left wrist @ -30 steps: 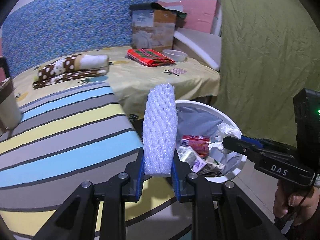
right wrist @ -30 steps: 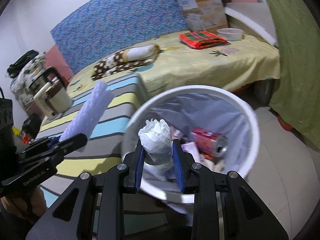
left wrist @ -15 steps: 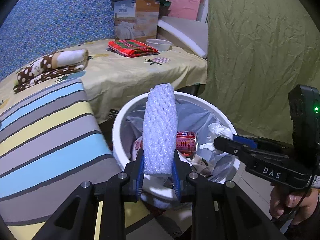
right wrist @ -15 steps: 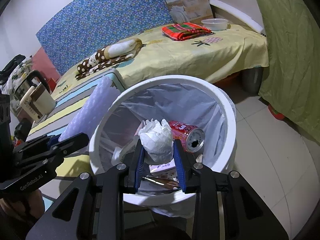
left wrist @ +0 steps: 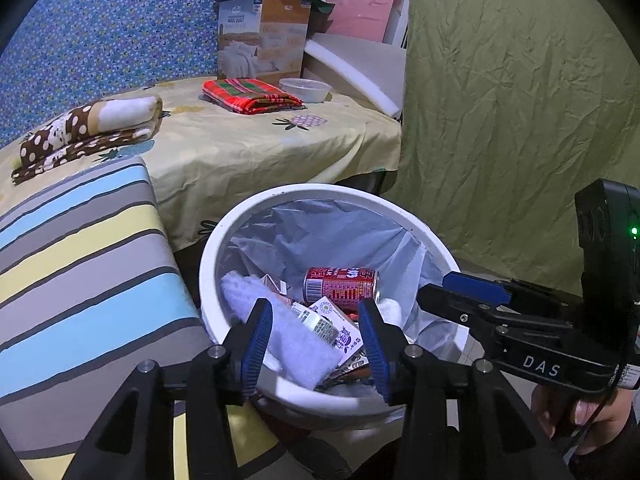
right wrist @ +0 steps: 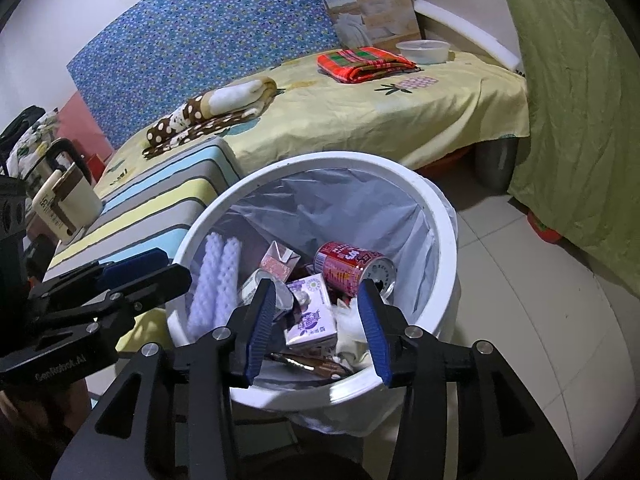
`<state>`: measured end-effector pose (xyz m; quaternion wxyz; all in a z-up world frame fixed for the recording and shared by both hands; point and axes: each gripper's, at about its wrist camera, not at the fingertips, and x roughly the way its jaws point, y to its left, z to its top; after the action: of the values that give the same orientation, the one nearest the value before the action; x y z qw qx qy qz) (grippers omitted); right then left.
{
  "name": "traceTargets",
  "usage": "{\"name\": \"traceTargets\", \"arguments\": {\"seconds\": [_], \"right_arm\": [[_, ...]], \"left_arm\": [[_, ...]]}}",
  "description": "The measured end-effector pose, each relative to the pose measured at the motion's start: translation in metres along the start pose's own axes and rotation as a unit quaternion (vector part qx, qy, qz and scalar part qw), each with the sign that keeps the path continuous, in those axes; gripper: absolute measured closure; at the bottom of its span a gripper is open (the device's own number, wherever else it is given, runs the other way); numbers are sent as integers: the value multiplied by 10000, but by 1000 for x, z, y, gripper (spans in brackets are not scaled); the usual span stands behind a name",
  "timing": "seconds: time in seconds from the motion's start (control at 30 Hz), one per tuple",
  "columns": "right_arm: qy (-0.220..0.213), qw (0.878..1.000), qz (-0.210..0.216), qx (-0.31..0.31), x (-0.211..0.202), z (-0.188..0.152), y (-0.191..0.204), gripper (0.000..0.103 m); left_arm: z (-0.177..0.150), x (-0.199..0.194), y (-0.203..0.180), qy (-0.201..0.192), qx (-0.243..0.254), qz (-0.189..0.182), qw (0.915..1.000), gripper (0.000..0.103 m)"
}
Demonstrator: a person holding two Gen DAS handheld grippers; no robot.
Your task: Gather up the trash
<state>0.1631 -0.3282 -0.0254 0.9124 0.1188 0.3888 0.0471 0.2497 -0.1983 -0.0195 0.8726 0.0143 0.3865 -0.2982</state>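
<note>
Both tongs, left (left wrist: 316, 336) and right (right wrist: 318, 324), had just been opening and stood wide, empty, over the white bin (right wrist: 444, 216). The foam net (right wrist: 216, 280) and crumpled tissue (right wrist: 352, 322) lay inside, the tissue half hidden by cartons.

I see the white foam fruit net (right wrist: 214, 280) lying against the left inner wall of the white trash bin (right wrist: 440, 216), and the crumpled white tissue (right wrist: 352, 322) down among a red soda can (right wrist: 352, 266) and a purple carton (right wrist: 312, 314).
</note>
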Motion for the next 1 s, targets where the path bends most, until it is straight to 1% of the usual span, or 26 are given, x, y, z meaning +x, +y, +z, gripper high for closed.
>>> {"name": "traceTargets", "arguments": {"seconds": [0.3, 0.5, 0.8, 1.0], "right_arm": [[-83, 9998, 109, -129, -16, -9, 18, 58], [-218, 9990, 125, -362, -31, -14, 36, 58], [-406, 9968, 229, -654, -53, -28, 62, 58], [-493, 9952, 272, -796, -65, -40, 73, 58]], "left_arm": [[-16, -34, 7, -165, -123, 149, 9997, 58], [-30, -66, 10, -363, -230, 352, 9985, 58], [-53, -109, 5, -574, -254, 623, 9961, 58], [-70, -138, 5, -756, -323, 855, 9929, 58]]}}
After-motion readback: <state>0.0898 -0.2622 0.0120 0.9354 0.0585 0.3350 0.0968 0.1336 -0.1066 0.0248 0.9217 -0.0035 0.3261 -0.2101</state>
